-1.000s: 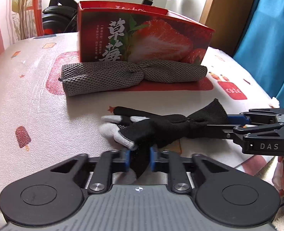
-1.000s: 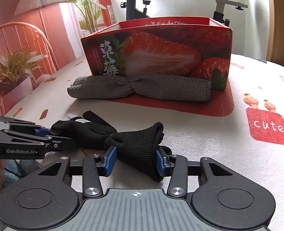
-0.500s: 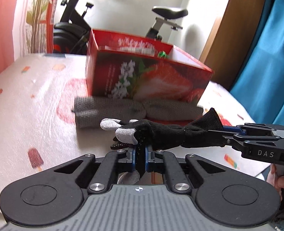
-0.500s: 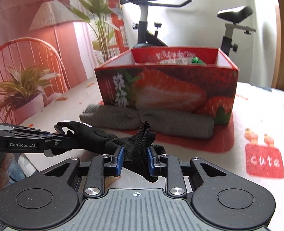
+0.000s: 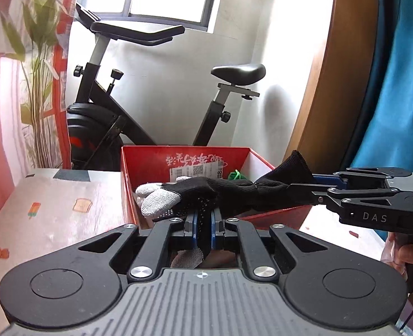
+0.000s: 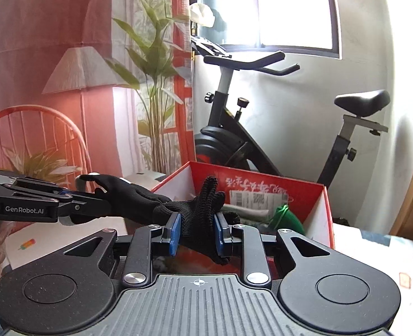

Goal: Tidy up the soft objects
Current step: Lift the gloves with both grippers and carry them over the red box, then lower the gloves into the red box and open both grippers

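Grippers marked "DAS" and "GenRobot.AI" clamp black glove.

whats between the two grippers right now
The black glove spans the stretch, with the left gripper clamped near its grey fingertips and the right gripper on its cuff, above the red box; both wrist views show it.

My left gripper pinches the black glove near its grey fingertips; my right gripper clamps its cuff, stretching it above the red box.
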Tool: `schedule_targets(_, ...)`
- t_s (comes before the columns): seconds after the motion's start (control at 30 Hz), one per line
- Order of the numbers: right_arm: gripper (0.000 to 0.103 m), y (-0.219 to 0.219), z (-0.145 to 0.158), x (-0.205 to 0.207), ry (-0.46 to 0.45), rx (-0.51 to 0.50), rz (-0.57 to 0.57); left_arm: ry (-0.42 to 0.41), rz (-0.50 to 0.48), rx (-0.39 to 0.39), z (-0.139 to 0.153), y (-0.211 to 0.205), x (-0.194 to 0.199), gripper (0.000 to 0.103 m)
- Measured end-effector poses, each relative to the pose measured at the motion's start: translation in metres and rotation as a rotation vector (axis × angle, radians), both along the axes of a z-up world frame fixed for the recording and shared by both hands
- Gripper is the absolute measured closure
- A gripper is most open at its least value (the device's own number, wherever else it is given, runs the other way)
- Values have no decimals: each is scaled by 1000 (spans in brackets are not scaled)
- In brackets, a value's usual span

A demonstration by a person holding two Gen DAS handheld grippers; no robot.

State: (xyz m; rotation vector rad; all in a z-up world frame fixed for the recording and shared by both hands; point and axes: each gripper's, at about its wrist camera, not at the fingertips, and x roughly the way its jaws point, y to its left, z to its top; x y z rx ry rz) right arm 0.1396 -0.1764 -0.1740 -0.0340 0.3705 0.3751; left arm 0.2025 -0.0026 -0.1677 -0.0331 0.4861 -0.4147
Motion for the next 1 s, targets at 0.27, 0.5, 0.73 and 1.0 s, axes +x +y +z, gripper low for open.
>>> schedule_targets(0.27, 80, -11, 1, 96, 130, -39, -19, 94, 8, 123, -14, -34, 83, 93)
schedule_targets(0.5, 80, -10, -41, 155, 244, -76, -67, 188, 10, 170, -44, -46, 131, 93)
schedule_targets(0.73, 80, -7, -57, 189, 299, -104, -103, 263, 67, 131, -48, -40, 168, 93)
schedule_targets(1.0, 79, -4, -55, 199, 252, -172, -169, 262, 60, 193, -51, -49, 178, 92)
